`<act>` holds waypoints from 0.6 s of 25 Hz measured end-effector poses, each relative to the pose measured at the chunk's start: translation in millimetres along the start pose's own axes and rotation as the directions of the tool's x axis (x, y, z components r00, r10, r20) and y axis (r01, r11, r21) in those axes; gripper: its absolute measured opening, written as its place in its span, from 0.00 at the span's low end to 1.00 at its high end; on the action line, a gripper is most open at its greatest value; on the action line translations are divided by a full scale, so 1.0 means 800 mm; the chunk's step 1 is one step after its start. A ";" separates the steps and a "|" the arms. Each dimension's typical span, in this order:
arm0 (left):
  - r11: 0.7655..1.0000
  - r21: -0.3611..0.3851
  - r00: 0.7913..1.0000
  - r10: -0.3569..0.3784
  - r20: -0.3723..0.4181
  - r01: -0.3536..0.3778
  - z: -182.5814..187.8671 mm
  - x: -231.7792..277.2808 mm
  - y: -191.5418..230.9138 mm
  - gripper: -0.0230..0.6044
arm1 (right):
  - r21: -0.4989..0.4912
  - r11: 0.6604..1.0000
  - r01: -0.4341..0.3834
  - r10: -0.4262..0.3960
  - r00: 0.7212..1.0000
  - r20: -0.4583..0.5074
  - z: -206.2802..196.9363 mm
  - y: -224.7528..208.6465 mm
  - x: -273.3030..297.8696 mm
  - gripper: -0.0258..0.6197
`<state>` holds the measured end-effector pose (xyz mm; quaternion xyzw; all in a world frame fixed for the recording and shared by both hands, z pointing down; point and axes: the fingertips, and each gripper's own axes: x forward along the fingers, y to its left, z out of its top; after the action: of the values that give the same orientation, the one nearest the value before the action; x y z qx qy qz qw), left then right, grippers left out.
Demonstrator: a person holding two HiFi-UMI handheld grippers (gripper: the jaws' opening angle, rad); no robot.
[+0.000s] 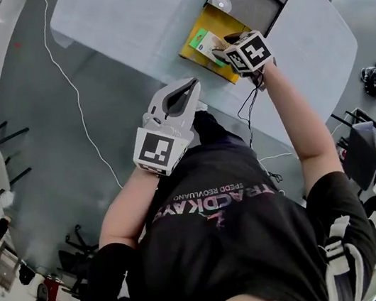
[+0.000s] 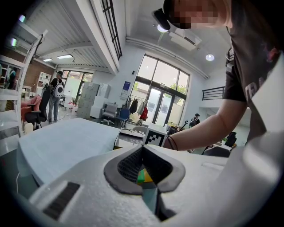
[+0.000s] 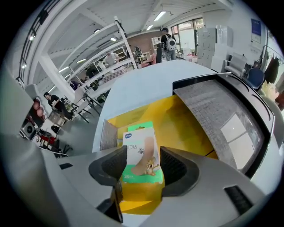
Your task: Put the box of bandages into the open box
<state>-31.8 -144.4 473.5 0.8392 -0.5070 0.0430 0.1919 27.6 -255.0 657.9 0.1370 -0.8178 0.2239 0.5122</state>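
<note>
**A:** While hovering over the open box, looks let go on the right gripper side; jaws spread wide, box of bandages standing between the pads, not pinched; agree?

**B:** Yep, released; sits down inside the open box already, on the yellow floor, just beside the grey flap at the left of the right gripper view; printed face turned up toward the camera; dark grey lid thrown back just beyond; whole lot resting on the pale table.

**A:** And over on the left gripper?

**B:** Clenched, tips meeting, nothing gripped; held near the table edge, close to the torso, well apart from the open box in the head view; only a sliver of green and yellow peeking through the hollow behind the tips; can't tell what.
</note>
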 end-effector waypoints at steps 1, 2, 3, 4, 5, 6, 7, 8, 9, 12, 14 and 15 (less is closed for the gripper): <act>1.000 0.000 1.000 0.000 0.001 0.000 0.001 -0.003 -0.001 0.06 | 0.007 1.000 0.001 -0.001 1.000 0.007 0.001 0.002 -0.003 0.38; 1.000 0.006 1.000 -0.001 0.003 0.001 0.003 -0.006 -0.001 0.06 | 0.015 1.000 0.001 -0.001 1.000 0.016 0.003 0.005 -0.006 0.38; 1.000 0.014 1.000 -0.004 0.007 0.004 0.004 -0.009 -0.002 0.06 | 0.024 1.000 -0.001 0.000 1.000 0.028 0.005 0.007 -0.010 0.38; 1.000 0.020 1.000 -0.006 0.010 0.006 0.005 -0.012 -0.003 0.06 | 0.032 0.999 -0.002 0.000 0.999 0.044 0.008 0.010 -0.014 0.38; 1.000 0.025 1.000 -0.007 0.012 0.007 0.007 -0.016 -0.003 0.06 | 0.037 0.999 -0.001 -0.002 0.998 0.063 0.012 0.013 -0.019 0.38; 1.000 0.030 1.000 -0.008 0.014 0.008 0.008 -0.019 -0.003 0.06 | 0.043 0.999 0.002 -0.006 0.996 0.084 0.016 0.016 -0.024 0.38; 0.999 0.034 1.000 -0.010 0.016 0.009 0.010 -0.023 -0.003 0.06 | 0.050 0.999 0.006 -0.011 0.994 0.108 0.020 0.019 -0.030 0.36; 0.999 0.038 1.000 -0.011 0.018 0.011 0.012 -0.027 -0.004 0.06 | 0.060 0.998 0.009 -0.018 0.990 0.137 0.024 0.022 -0.038 0.34; 0.999 0.043 1.000 -0.014 0.020 0.013 0.013 -0.031 -0.004 0.06 | 0.073 0.997 0.012 -0.024 0.984 0.174 0.030 0.025 -0.046 0.31; 0.998 0.058 0.999 -0.027 0.026 0.025 0.019 -0.043 -0.004 0.06 | 0.126 0.992 0.017 -0.057 0.946 0.319 0.052 0.034 -0.077 0.18; 0.997 0.069 0.999 -0.037 0.034 0.035 0.024 -0.051 -0.004 0.06 | 0.154 0.987 0.040 -0.100 0.909 0.404 0.065 0.038 -0.102 0.11; 0.997 0.073 0.998 -0.041 0.041 0.038 0.028 -0.055 -0.003 0.06 | 0.163 0.985 0.059 -0.126 0.890 0.439 0.070 0.040 -0.115 0.09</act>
<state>-53.8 -114.6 440.3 0.8562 -0.4924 0.0397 0.1513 9.5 -256.2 546.7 0.2607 -0.8876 0.2206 0.3090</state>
